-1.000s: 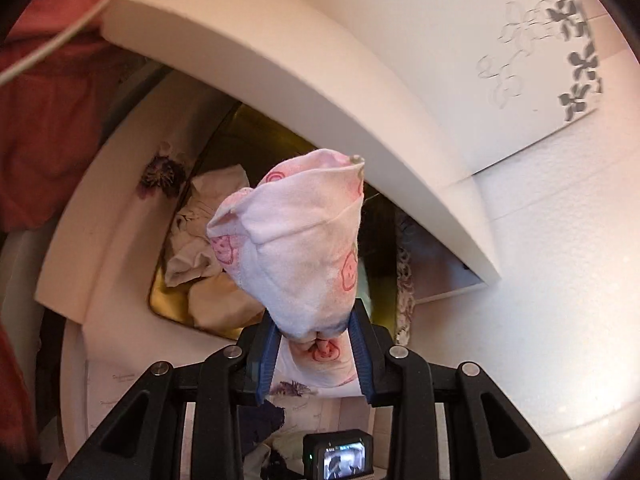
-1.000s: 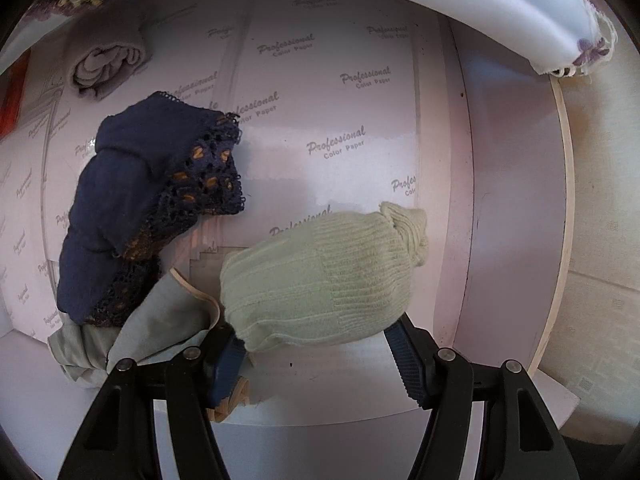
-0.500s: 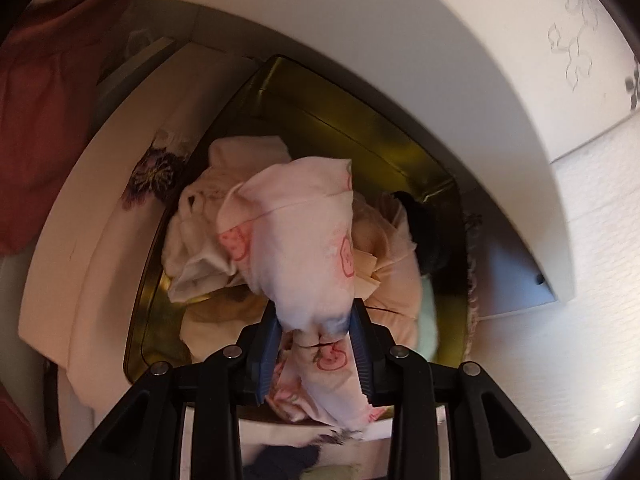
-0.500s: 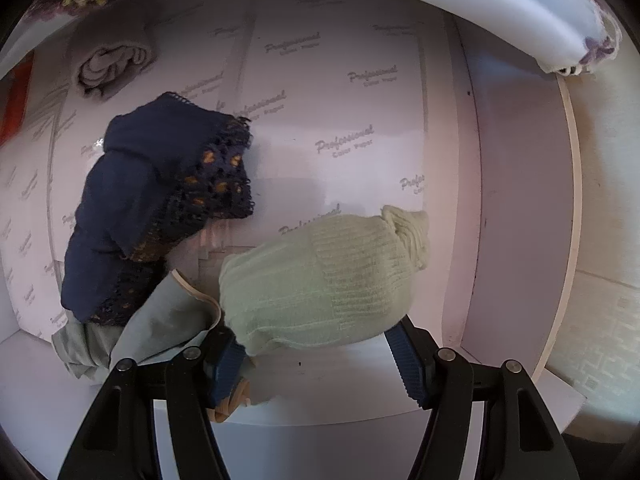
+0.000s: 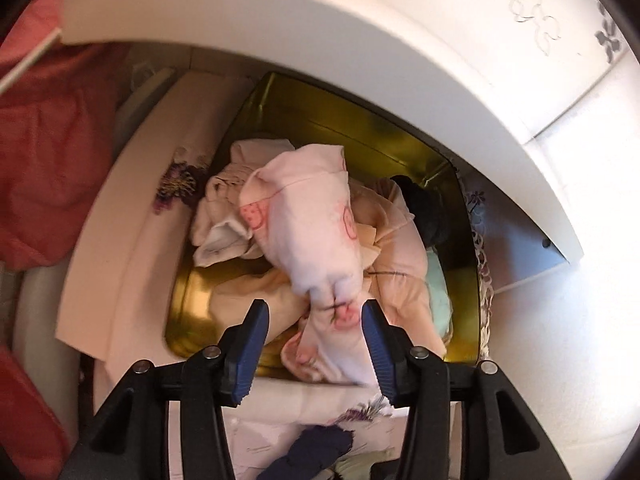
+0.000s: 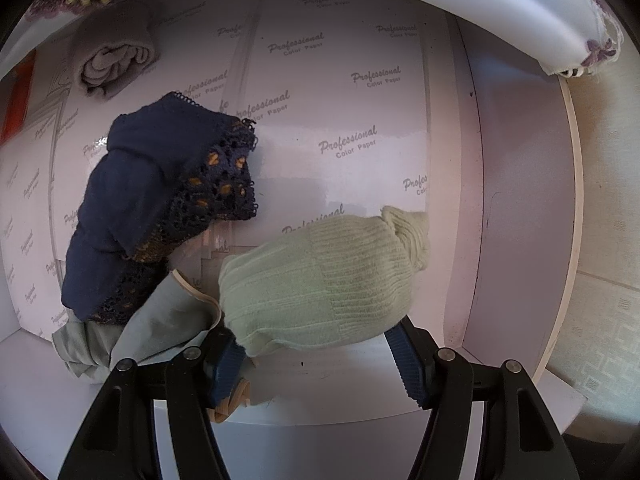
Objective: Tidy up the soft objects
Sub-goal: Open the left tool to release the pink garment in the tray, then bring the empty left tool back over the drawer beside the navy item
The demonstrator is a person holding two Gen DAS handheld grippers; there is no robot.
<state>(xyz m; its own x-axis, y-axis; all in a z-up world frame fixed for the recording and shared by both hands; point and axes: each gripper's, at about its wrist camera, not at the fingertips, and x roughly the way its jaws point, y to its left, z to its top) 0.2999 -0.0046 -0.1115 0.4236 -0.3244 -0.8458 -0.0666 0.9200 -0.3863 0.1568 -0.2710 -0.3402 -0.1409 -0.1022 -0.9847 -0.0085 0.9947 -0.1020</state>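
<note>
The pink printed cloth (image 5: 316,236) stands in the centre of the left wrist view, its bunched lower end between the blue pads of the left gripper (image 5: 314,344). The jaws are opening: a clear gap shows between the left pad and the cloth, while the right pad lies against or just beside it. The cloth rests on a heap of cream and peach garments (image 5: 392,240) inside a gold tin box (image 5: 360,136); a dark item (image 5: 424,208) lies at the box's upper right corner and a pale mint piece (image 5: 438,292) at its right wall. A white shelf board (image 5: 360,28) arcs across the top of that frame, and red fabric (image 5: 52,160) fills the left edge. In the right wrist view, the pale green knit sock bundle (image 6: 320,280) sits at lower centre between the pads of the right gripper (image 6: 316,356); both pads meet its lower edge, so the gripper is closed on the bundle. To the left lies a navy lace garment (image 6: 160,200), overlapping a grey-green cloth (image 6: 132,332) at the lower left. A rolled grey sock (image 6: 112,64) rests well apart at the upper left. All lie on white paper printed "Professional Color Paper" (image 6: 348,144).
</note>
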